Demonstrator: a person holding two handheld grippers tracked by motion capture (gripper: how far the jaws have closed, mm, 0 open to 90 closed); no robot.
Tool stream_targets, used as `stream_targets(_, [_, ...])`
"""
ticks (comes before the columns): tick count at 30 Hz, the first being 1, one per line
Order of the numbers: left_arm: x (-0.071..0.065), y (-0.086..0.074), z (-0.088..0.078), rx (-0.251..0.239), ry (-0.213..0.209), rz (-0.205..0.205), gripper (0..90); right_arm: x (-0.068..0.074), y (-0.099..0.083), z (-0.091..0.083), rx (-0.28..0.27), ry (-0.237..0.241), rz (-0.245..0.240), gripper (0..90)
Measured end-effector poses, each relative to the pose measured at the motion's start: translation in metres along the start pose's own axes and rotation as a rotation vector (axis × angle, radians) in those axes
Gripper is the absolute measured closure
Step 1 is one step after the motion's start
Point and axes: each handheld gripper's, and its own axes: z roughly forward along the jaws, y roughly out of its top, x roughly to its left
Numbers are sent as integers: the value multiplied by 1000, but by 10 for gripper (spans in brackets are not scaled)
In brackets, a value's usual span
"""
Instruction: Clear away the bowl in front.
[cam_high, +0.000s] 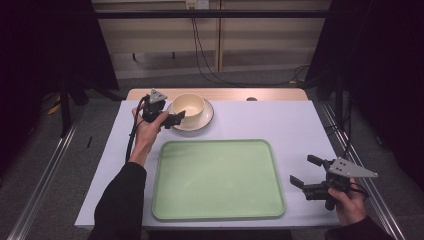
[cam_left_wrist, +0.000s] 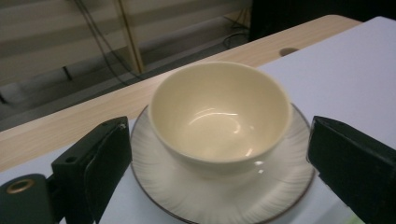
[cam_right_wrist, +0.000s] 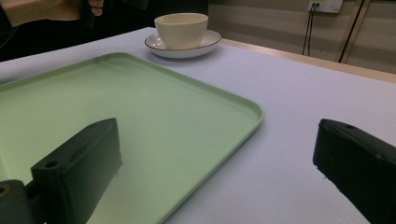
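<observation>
A cream bowl (cam_high: 188, 104) stands on a white ribbed saucer (cam_high: 207, 118) at the back of the table, left of the middle. My left gripper (cam_high: 174, 119) is at the saucer's left edge. It is open. In the left gripper view its jaws stand wide on either side of the bowl (cam_left_wrist: 219, 112) and saucer (cam_left_wrist: 280, 186). My right gripper (cam_high: 306, 170) is open with nothing in it, low over the table's front right, beside a green tray (cam_high: 217, 180). In the right gripper view the tray (cam_right_wrist: 116, 102) lies ahead, with the bowl (cam_right_wrist: 181, 28) beyond it.
The tray takes up the front middle of the white table (cam_high: 280, 120). A wooden strip (cam_high: 270, 94) with a small hole runs along the table's far edge. Cables hang behind it. Metal rails run down both sides.
</observation>
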Motion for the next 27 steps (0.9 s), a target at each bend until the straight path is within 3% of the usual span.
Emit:
stream_targets(3, [3,-1,5,4,-8,-15,71,0,0,0,1,2,1,9])
stream_targets(4, [5,-2,8,8,13,-13,71,0,0,0,-5,-13,-8,8])
stream_targets(9, [10,-2,20,47,20,-28,98,0,0,0,2,-1,-6,9])
stream_targets(11, [11,-1,24,51,-7,-42,98,0,0,0,-1,-15,-3,9])
stream_targets(15, [10,3,33,70,11,-44,120,0,0,0,4,-17,-4,9])
stream_targets(19, [9,4,42,75,40,-15,132,0,0,-1,2,-14,2,9])
stream_targets(21, [9,3,47,76,47,-17,154,0,0,-1,-1,-13,4,8])
stream_targets(25, [11,3,56,116,60,-59,156,0,0,0,2,-12,1,8])
stream_targets(27, [11,3,59,130,62,-54,161,-1,0,0,2,-14,0,8])
